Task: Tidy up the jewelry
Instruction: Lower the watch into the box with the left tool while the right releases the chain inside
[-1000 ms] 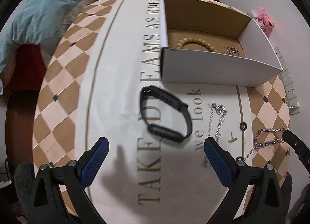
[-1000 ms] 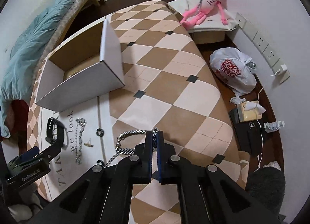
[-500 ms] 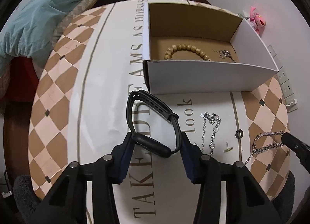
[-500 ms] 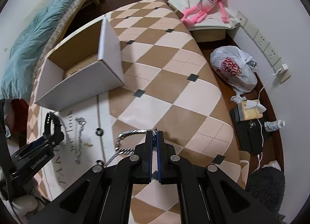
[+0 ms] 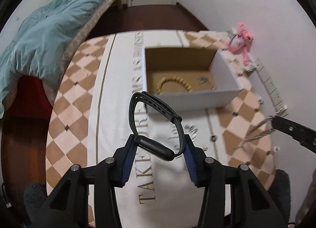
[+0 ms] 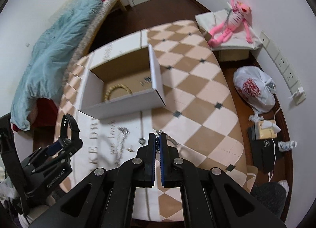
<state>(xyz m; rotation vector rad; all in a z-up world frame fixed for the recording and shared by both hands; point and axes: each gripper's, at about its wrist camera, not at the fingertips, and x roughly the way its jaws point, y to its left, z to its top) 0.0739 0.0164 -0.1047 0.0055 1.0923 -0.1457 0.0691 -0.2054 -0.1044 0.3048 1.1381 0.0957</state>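
Left gripper (image 5: 159,147): jaws part-closed, blue pads clamping the black wristband (image 5: 156,127) by its thick module end, off the table (image 5: 75,97).
Wristband axis: long loop runs away from the fingers toward the cardboard box (image 5: 197,99), strap end uppermost.
Right gripper (image 6: 157,139): jaws pressed together on the silver chain bracelet (image 6: 170,139), which trails from the fingertips.
Box contents: bead bracelet (image 5: 173,83) inside.
Table: another chain (image 6: 122,141) just beside the printed lettering.

Both grippers' jaws clamped, angled downward.
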